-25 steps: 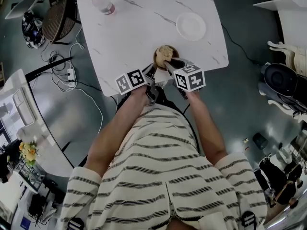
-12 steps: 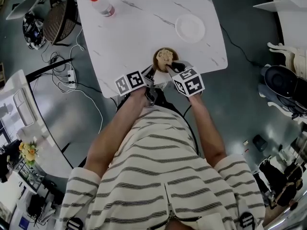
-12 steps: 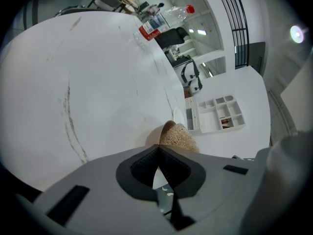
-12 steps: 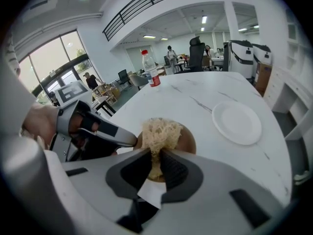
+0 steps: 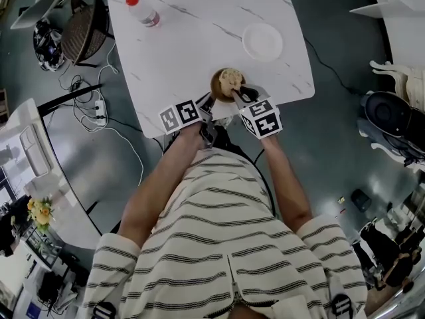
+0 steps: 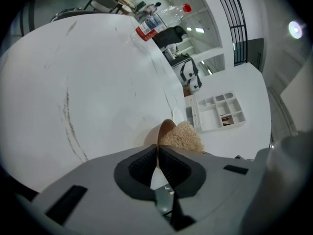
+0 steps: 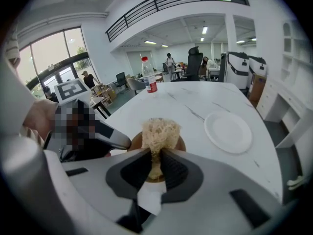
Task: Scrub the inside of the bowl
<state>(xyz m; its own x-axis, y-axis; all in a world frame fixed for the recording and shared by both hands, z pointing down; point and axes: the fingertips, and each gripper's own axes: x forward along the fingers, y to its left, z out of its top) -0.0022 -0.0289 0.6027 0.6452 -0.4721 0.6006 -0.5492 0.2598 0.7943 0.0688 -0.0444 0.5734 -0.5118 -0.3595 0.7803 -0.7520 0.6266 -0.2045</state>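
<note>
A brown bowl [image 5: 216, 85] stands near the front edge of the white marble table [image 5: 192, 38]. My left gripper [image 5: 210, 99] is shut on its near rim, and the thin bowl wall [image 6: 165, 130] stands pinched between the black pads. A tan fibrous scrubber [image 5: 230, 79] fills the inside of the bowl. My right gripper [image 5: 238, 95] is shut on it from the right. In the right gripper view the scrubber [image 7: 159, 130] rises out of the bowl [image 7: 181, 144] just past the jaws, with the left gripper [image 7: 113, 139] at the bowl's left.
A white plate [image 5: 262, 41] lies beyond the bowl to the right. A red-capped water bottle [image 5: 142, 8] stands at the table's far left corner. A chair [image 5: 83, 22] and floor cables lie left of the table. The table edge runs just under both grippers.
My right gripper has drawn back slightly toward the person, with the scrubber still in the bowl. The left gripper keeps its hold on the rim.
</note>
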